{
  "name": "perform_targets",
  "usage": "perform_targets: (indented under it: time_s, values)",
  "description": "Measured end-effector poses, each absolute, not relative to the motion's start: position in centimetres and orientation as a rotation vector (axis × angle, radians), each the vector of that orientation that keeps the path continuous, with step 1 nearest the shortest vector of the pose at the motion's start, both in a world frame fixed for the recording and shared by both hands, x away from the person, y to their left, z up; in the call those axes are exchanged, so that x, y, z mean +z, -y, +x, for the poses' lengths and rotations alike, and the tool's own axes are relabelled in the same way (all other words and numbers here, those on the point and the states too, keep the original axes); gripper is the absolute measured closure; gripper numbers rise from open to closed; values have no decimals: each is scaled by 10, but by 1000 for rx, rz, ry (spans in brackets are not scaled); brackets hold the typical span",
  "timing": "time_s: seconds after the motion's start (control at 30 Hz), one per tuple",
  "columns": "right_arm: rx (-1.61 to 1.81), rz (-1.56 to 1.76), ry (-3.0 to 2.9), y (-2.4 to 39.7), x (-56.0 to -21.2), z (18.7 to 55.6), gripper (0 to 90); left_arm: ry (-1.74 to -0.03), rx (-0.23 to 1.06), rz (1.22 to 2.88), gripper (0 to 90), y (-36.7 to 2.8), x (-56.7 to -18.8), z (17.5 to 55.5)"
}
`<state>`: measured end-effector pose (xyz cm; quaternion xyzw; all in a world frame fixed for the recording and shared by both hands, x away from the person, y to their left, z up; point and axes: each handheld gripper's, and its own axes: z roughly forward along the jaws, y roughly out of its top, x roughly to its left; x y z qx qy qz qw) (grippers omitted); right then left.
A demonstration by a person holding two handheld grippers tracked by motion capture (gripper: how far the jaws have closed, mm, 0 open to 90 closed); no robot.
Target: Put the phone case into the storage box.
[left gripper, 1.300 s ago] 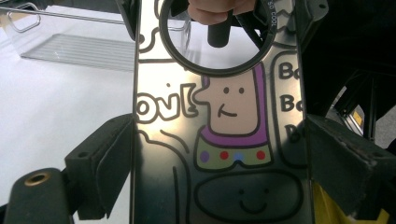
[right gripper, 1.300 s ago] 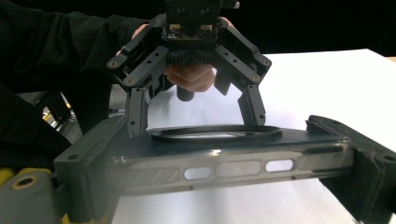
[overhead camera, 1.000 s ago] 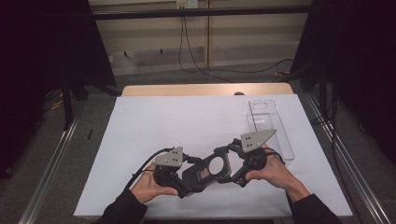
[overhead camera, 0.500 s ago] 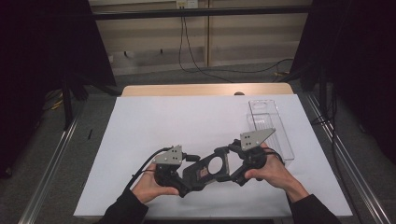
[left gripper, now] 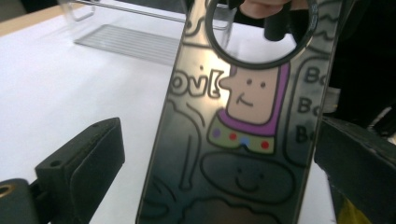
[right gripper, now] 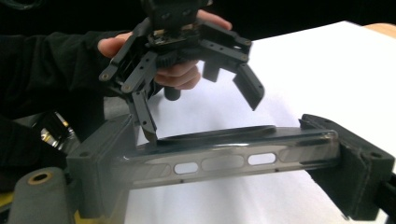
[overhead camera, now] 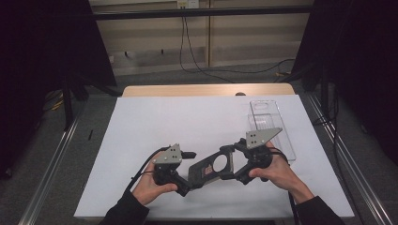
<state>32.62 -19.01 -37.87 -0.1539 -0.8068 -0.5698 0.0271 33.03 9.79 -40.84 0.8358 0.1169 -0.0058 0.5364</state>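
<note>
A dark glossy phone case [overhead camera: 211,166] with cartoon drawings [left gripper: 245,121] and a ring hole hangs just above the white table sheet [overhead camera: 187,122]. My right gripper [overhead camera: 228,163] is shut on it, one jaw pressed on each long edge [right gripper: 219,163]. My left gripper [overhead camera: 190,172] stands open around the case's other end, and its jaws have just been opening. The case [left gripper: 224,186] lies between them with a clear gap at the left pad [left gripper: 81,170]. In the right gripper view, the left gripper [right gripper: 201,112] shows spread wide behind the case.
A clear plastic tray [overhead camera: 270,126] lies on the sheet at the right, just behind my right hand; it also shows as the ribbed tray [left gripper: 130,39]. Bare wood [overhead camera: 206,90] edges the table's far side. Metal rails [overhead camera: 51,159] run along both sides.
The left gripper's jaws have spread a little wider off the case's edges. Both hands and the case have kept their places.
</note>
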Motion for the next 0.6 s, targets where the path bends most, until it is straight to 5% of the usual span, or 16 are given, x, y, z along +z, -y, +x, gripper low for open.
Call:
perform_targets:
  time_s: [0.6]
  values:
    - [-1787, -664, 2512, 210, -372, 330, 124, -437, 188, 1950, 21, -115, -404, 325]
